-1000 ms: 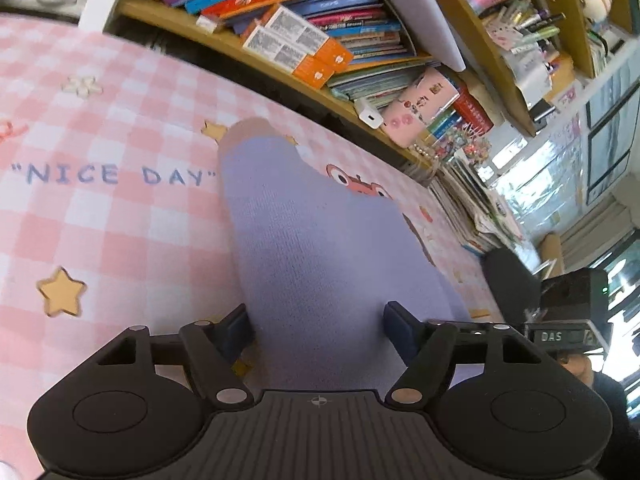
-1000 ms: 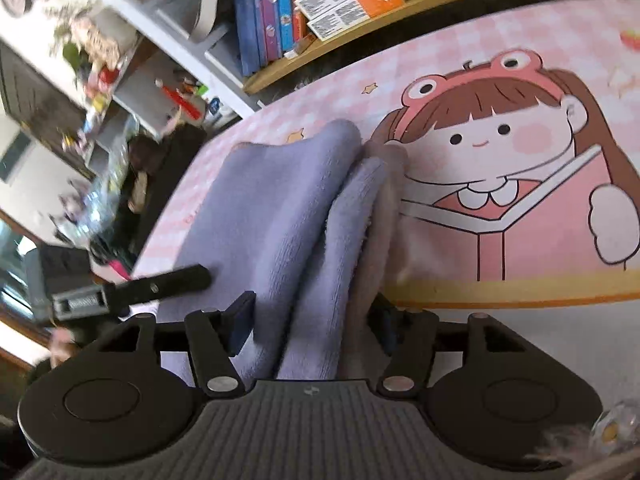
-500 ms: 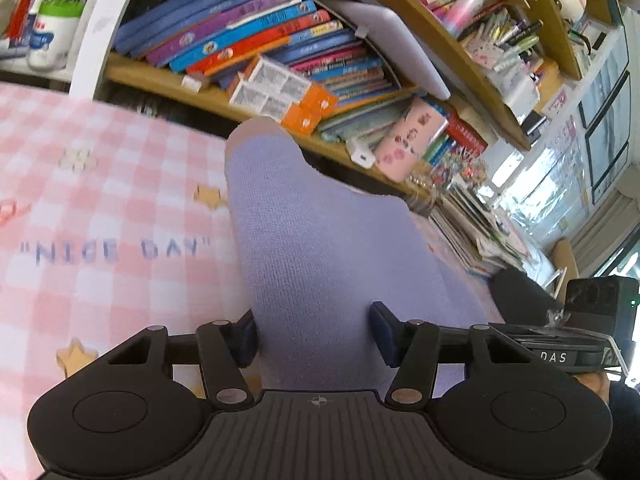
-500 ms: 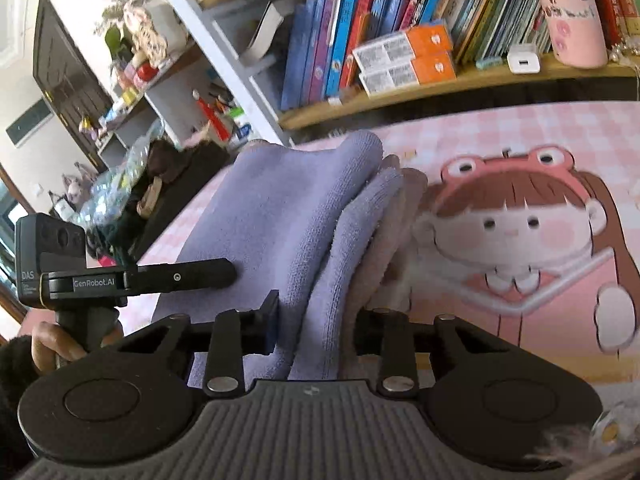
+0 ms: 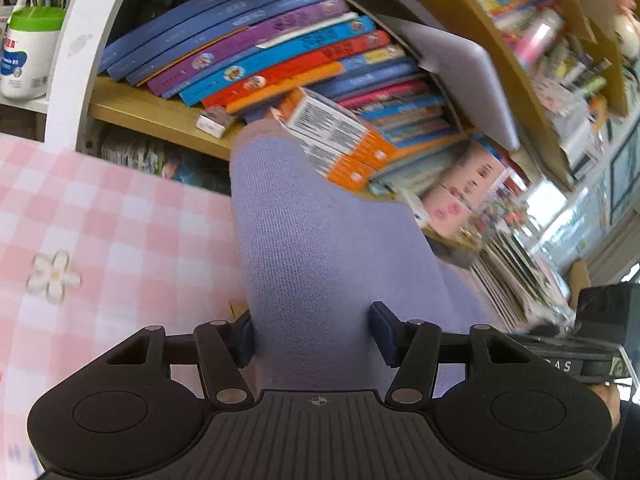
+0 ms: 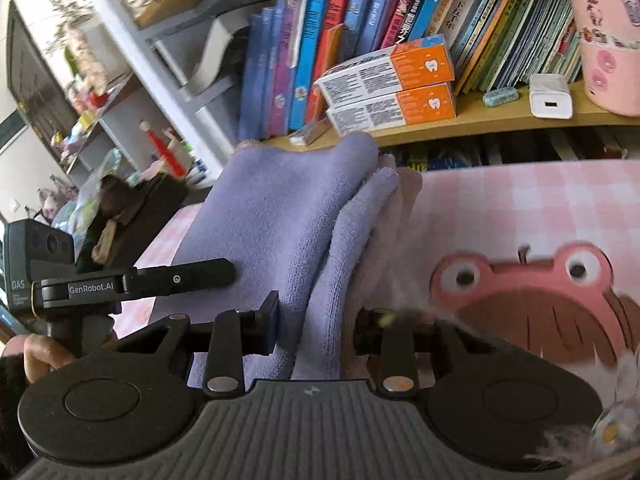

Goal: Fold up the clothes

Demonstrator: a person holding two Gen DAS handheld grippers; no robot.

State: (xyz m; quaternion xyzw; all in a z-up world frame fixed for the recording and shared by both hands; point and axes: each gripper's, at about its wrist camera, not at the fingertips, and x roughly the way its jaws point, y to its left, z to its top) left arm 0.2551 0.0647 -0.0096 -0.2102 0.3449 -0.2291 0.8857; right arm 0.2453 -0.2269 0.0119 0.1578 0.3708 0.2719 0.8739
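With both my left hand-held gripper (image 5: 312, 334) and right hand-held gripper (image 6: 316, 328) clenched on the lavender knit garment (image 5: 320, 248), I have raised it off the pink checked counter (image 5: 100, 220) toward the bookshelf, midway through a fold.

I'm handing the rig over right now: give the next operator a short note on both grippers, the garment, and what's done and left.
Left gripper: shut on the lavender garment.
Right gripper: shut on the same garment's bunched layers.
Garment: held up between both grippers over the pink checkered tablecloth, its far end toward the bookshelf.
Done: the cloth is already doubled into layers.
Left: lay it down flat, finish the fold, release.
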